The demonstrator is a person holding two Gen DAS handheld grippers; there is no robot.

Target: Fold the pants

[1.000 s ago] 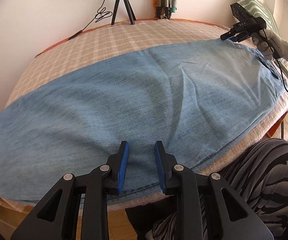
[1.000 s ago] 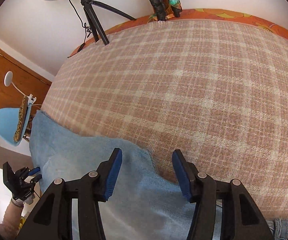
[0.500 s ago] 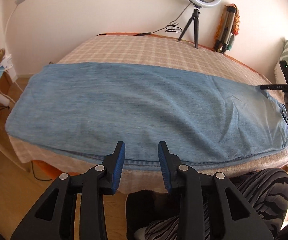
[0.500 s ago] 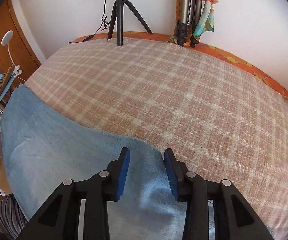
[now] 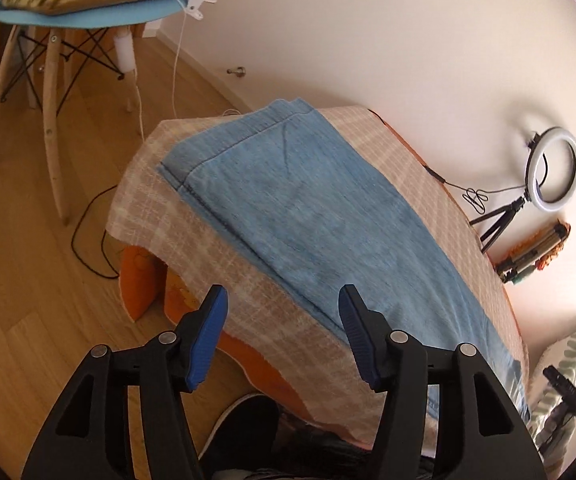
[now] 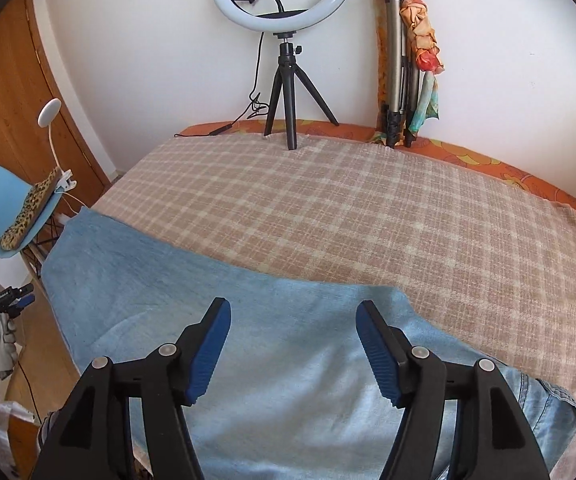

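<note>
Light blue denim pants (image 5: 320,216) lie flat, folded lengthwise, along the near side of a bed with a checked beige blanket (image 5: 216,248). The leg hems (image 5: 224,148) lie at the bed's far end in the left wrist view. My left gripper (image 5: 282,332) is open and empty, held off the bed's near edge beside the lower legs. My right gripper (image 6: 294,350) is open and empty, hovering over the upper part of the pants (image 6: 272,340). The left gripper also shows small at the left of the right wrist view (image 6: 16,300).
A ring light on a tripod (image 6: 284,60) and a folded tripod with a scarf (image 6: 404,64) stand at the bed's far side. A blue chair (image 5: 88,12) with a leopard cushion stands beyond the foot. A striped pillow (image 5: 568,364) lies at the head end. Cables run over the wooden floor (image 5: 28,280).
Both grippers have opened wider. The left gripper has swung left toward the leg end of the pants. The right gripper has pulled back over the pants.
</note>
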